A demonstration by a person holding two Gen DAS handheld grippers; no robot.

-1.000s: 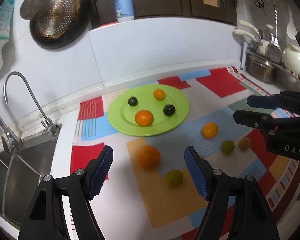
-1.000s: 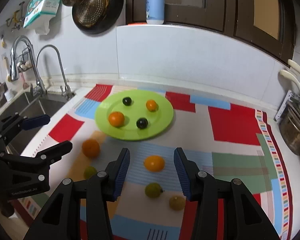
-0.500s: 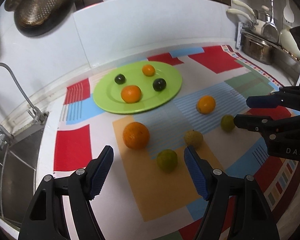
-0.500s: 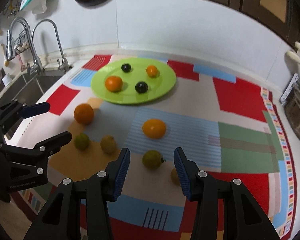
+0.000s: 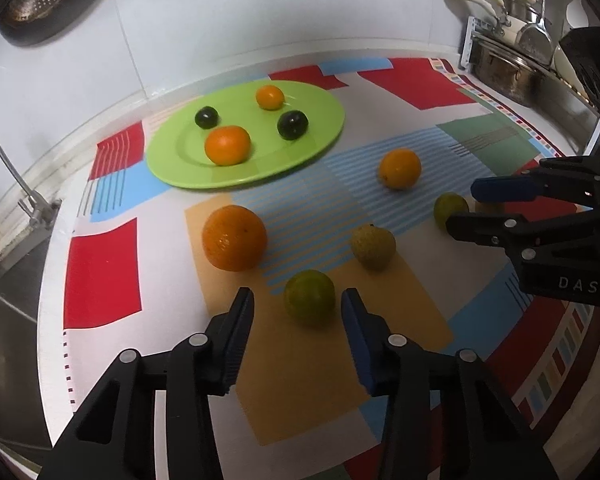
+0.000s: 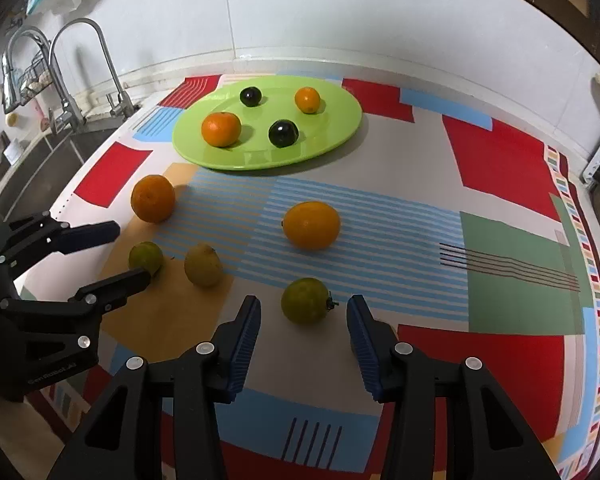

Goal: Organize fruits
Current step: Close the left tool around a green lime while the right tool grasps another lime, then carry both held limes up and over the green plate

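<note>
A green plate (image 5: 324, 112) (image 6: 340, 132) at the back of the patterned mat holds two oranges and two dark fruits. Loose on the mat lie a big orange (image 5: 234, 237) (image 6: 153, 198), a smaller orange (image 5: 399, 168) (image 6: 311, 225), a yellowish fruit (image 5: 373, 241) (image 6: 203, 265) and two green citrus. My left gripper (image 5: 298, 304) is open, its fingertips either side of one green citrus (image 5: 309, 297) (image 6: 145, 257). My right gripper (image 6: 303, 310) is open around the other green citrus (image 6: 305, 300) (image 5: 449, 209).
A sink (image 6: 32, 160) with taps (image 6: 66, 92) lies left of the mat. A rack with pots (image 5: 508, 68) stands at the right. The counter's front edge is just below both grippers.
Both grippers have moved forward and down toward the mat. Each green citrus now sits between a gripper's open fingertips instead of ahead of them. No fruit has moved.
</note>
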